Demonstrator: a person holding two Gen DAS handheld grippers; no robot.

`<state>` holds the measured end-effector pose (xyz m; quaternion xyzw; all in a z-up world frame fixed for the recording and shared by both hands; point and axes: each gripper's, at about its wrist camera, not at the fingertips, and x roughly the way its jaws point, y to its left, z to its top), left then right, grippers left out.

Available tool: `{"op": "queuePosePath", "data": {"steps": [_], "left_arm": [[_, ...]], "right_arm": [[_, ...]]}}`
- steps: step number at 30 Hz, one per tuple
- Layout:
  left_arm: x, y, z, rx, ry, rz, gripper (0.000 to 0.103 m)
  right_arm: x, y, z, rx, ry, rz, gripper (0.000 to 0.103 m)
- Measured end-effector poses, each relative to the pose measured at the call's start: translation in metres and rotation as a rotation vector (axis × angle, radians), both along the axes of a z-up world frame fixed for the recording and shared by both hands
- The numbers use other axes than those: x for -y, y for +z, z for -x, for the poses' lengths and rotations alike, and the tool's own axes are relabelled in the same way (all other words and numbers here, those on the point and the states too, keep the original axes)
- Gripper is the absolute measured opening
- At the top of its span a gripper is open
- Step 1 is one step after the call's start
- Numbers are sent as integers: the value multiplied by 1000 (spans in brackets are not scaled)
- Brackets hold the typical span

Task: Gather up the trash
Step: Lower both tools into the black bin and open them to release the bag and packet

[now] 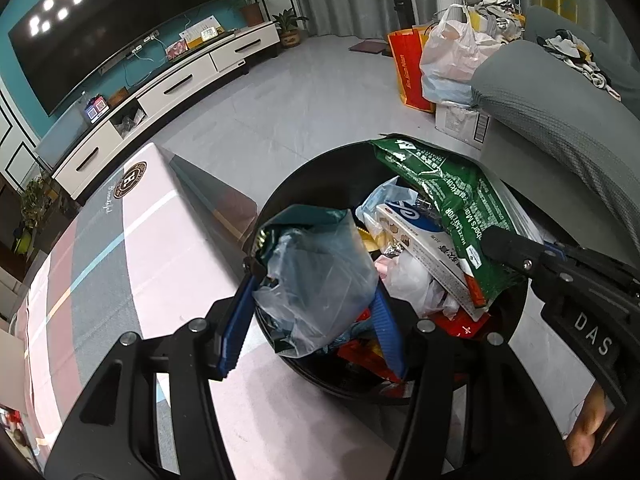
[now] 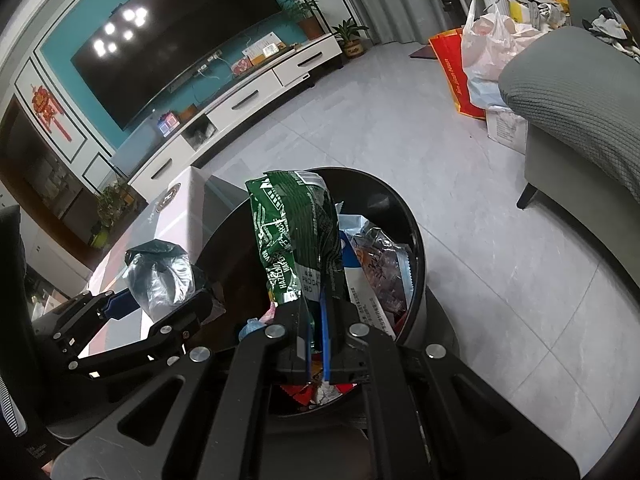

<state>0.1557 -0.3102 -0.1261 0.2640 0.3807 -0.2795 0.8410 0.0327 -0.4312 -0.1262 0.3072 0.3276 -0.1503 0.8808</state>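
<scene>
A round black trash bin (image 1: 276, 204) (image 2: 416, 236) stands full of wrappers beside the table. My left gripper (image 1: 312, 284) (image 2: 160, 302) is shut on a crumpled clear plastic bag (image 1: 320, 256) (image 2: 160, 276), and its blue pads press both sides of the bag over the bin's near-left rim. My right gripper (image 2: 316, 304) (image 1: 496, 244) is shut on the lower end of a green hazelnut wafer bag (image 2: 296, 228) (image 1: 440, 196). That bag stands upright over the bin's middle.
In the bin lie a white and blue box (image 1: 420, 240) and red wrappers (image 1: 460, 324). A table with a pink and grey cloth (image 1: 120, 260) is on the left, a grey sofa (image 1: 560, 120) on the right. Shopping bags (image 1: 448, 56) and a TV cabinet (image 1: 180, 84) lie beyond.
</scene>
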Motion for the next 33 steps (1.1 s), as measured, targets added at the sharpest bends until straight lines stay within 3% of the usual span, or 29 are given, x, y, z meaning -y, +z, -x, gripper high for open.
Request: {"op": "queuePosePath", "data": {"steps": [33], "left_arm": [[16, -17, -5, -23, -26, -39, 59]], "right_arm": [[-2, -14, -13, -60, 1, 1, 9]]}}
